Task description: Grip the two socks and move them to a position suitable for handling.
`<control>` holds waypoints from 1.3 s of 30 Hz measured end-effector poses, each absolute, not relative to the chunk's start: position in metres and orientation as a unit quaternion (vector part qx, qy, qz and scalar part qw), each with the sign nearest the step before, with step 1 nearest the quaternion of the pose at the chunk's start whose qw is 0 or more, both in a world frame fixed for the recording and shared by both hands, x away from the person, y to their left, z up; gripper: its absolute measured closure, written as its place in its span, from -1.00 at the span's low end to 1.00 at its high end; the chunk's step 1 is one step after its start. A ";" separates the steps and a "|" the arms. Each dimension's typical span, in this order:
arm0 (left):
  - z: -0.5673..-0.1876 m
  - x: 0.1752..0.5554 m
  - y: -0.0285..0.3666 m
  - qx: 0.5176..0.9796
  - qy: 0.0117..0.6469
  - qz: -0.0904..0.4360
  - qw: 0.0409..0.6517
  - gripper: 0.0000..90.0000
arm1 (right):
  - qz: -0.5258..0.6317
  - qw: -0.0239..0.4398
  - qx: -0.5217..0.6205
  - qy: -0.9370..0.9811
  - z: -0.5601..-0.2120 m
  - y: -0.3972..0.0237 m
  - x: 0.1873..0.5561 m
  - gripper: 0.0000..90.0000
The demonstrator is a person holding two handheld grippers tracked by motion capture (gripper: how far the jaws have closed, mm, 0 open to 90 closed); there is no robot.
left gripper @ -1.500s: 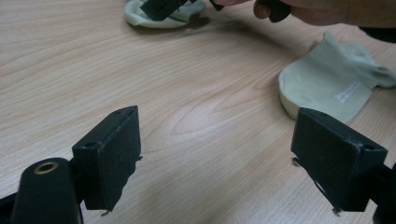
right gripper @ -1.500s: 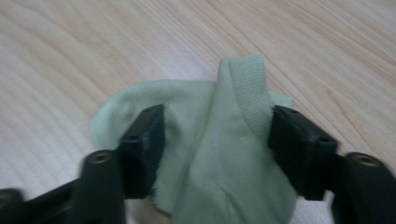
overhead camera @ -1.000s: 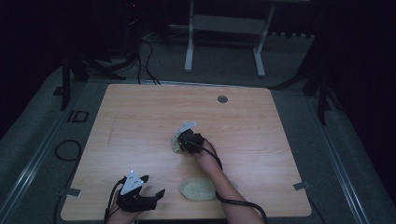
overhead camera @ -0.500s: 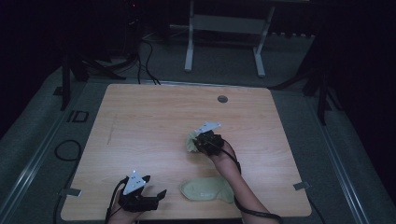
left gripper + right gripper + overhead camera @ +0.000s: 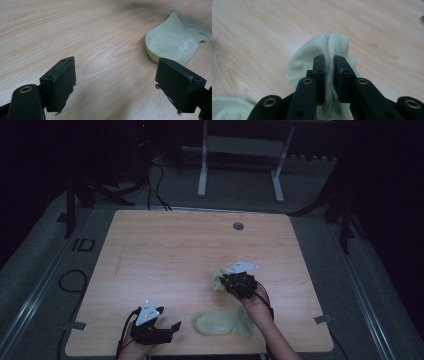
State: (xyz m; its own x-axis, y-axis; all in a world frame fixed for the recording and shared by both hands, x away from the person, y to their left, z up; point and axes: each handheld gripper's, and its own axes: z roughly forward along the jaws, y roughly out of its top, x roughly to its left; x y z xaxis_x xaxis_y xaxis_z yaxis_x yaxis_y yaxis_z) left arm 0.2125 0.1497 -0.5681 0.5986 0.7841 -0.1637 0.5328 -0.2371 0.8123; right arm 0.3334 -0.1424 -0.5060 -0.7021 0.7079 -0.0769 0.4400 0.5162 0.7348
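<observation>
Two pale green socks are on the wooden table (image 5: 175, 245). One sock (image 5: 218, 278) hangs bunched from my right gripper (image 5: 231, 283), lifted off the wood near the table's middle right; in the right gripper view the jaws pinch its ribbed cuff (image 5: 329, 50) between them. The second sock (image 5: 222, 322) lies flat near the front edge, and it lies at the upper right of the left gripper view (image 5: 175, 42). My left gripper (image 5: 167, 330) rests at the front left, its jaws wide apart with only bare wood between them (image 5: 116, 85).
A small round grommet (image 5: 238, 226) sits in the table near its far edge. Beyond the table stand a metal frame's legs (image 5: 202, 170) and cables (image 5: 155, 180) on the dark floor. A cable loop (image 5: 70, 280) lies left of the table.
My right gripper has carried the bunched sock to the right and slightly nearer the front edge, with a small lift. The left gripper and the flat sock have stayed put.
</observation>
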 end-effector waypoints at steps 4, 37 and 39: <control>-0.567 0.215 0.147 0.775 0.422 0.137 0.449 -0.63 | 0.340 0.176 0.344 0.857 -0.525 -0.135 0.335 0.75; -0.559 0.328 0.060 0.841 0.376 0.112 0.372 -0.12 | 0.311 0.148 0.320 0.882 -0.539 -0.142 0.372 0.52; -0.562 0.331 0.057 0.847 0.372 0.099 0.366 0.00 | 0.305 0.143 0.324 0.884 -0.546 -0.144 0.374 0.52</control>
